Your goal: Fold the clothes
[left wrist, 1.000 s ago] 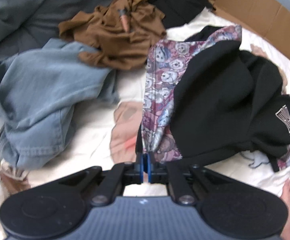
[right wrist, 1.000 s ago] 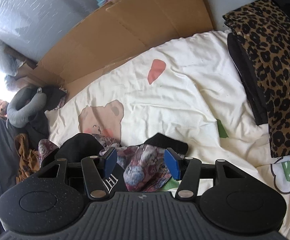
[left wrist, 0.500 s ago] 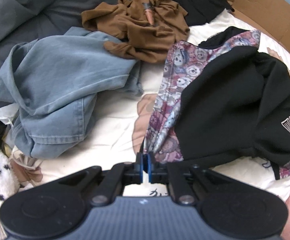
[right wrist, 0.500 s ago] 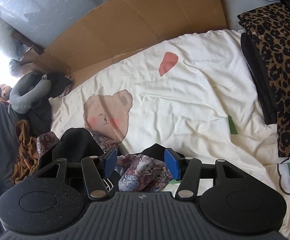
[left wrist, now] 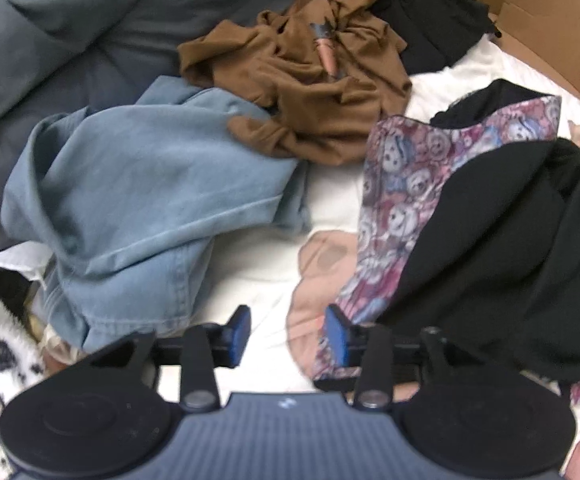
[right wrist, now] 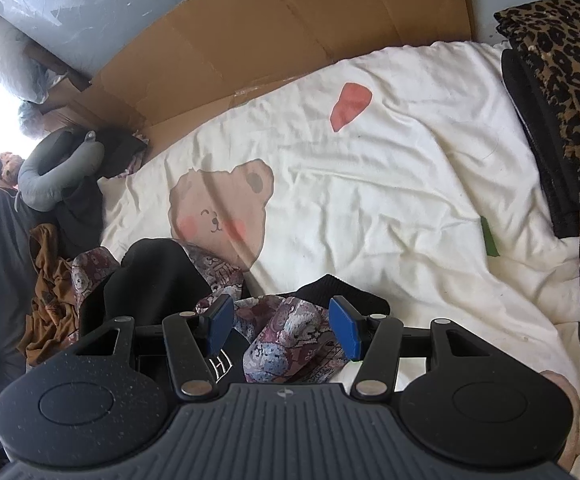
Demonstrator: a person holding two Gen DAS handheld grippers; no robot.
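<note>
The left gripper [left wrist: 286, 335] stands released, its blue pads parted over bare cream bedsheet [left wrist: 250, 264], with the hem of the bear-print garment [left wrist: 401, 208] just beside its right pad. That garment lies rumpled on the sheet to the right, purple and pink with small cartoon bear faces, and a black sweatshirt [left wrist: 501, 248] with a pale emblem lies heaped over it, hiding most of its right part. The right gripper [right wrist: 282, 326] is also spread wide, gripping nothing, and hangs above a bunched fold of the same bear-print cloth and a black edge. To the left lie crumpled light blue jeans [left wrist: 138, 200]; farther off sits a wadded brown top [left wrist: 309, 88]. Beyond the right gripper a printed bear face [right wrist: 222, 212] shows on the sheet, a folded leopard-print stack [right wrist: 569, 120] rests at far right, and flattened cardboard [right wrist: 290, 32] lines the far edge.
</note>
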